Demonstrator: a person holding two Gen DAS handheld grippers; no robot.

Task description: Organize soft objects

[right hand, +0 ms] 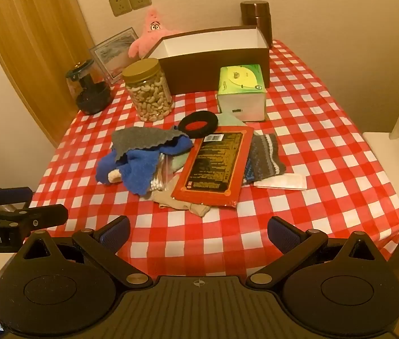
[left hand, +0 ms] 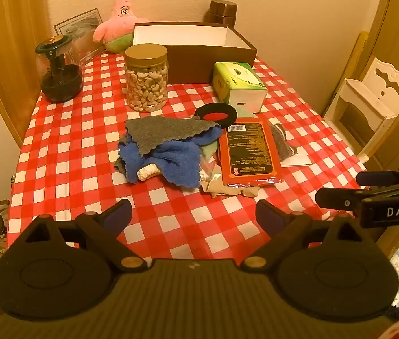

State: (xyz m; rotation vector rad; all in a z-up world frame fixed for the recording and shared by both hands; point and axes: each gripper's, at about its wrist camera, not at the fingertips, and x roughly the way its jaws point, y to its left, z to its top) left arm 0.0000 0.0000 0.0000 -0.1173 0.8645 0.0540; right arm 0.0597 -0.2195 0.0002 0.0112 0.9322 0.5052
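A pile of soft things lies mid-table: a grey cloth (left hand: 168,131) (right hand: 143,139) over a blue towel (left hand: 171,159) (right hand: 137,169), a striped grey sock (left hand: 282,142) (right hand: 264,158), a beige stocking (left hand: 227,189) (right hand: 182,202) and a black ring with a red centre (left hand: 215,115) (right hand: 198,125). A red flat packet (left hand: 248,152) (right hand: 213,166) lies on them. A pink plush star (left hand: 117,25) (right hand: 151,35) leans at the back beside an open brown box (left hand: 199,53) (right hand: 213,60). My left gripper (left hand: 193,217) and right gripper (right hand: 199,231) are open and empty over the near table edge.
A jar of cashews (left hand: 146,77) (right hand: 148,93), a green tissue box (left hand: 237,84) (right hand: 241,91), a dark chopper jar (left hand: 58,70) (right hand: 89,89), a picture frame (left hand: 82,29) and brown canisters (left hand: 223,11) stand on the checked tablecloth (left hand: 86,141). A white chair (left hand: 368,104) stands at the right.
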